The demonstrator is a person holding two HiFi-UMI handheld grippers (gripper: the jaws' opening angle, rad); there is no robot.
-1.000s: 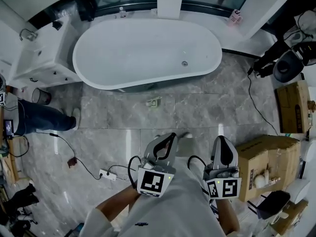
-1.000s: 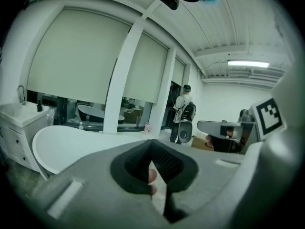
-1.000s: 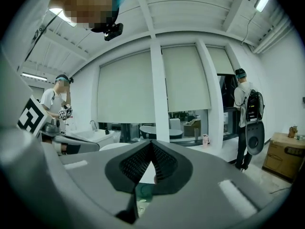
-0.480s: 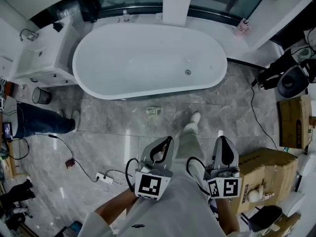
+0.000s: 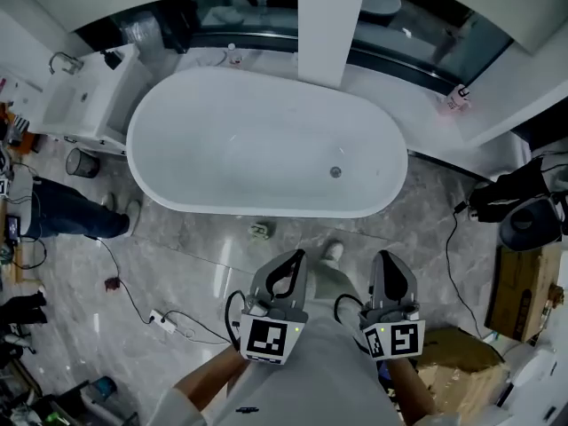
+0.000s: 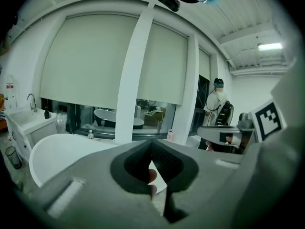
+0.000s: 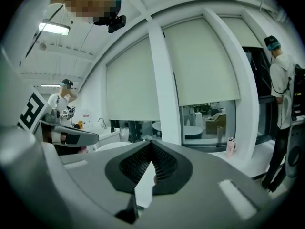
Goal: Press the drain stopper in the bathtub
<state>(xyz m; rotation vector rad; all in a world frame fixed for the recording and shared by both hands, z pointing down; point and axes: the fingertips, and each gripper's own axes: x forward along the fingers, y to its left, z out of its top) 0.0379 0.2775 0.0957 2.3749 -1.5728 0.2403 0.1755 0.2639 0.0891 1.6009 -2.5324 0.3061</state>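
Short of the bathtub, left tool and right tool were closed, empty; reaching the drain stopper likely came next.

Grey marble floor, seen from above. White oval bathtub stands at 12 o'clock, with a small pale object on the tiles just in front of it. A dark bin and a bystander's legs are at 9 to 10 o'clock. A power strip with its cable lies at 8 o'clock. A cardboard box sits at 4 o'clock.
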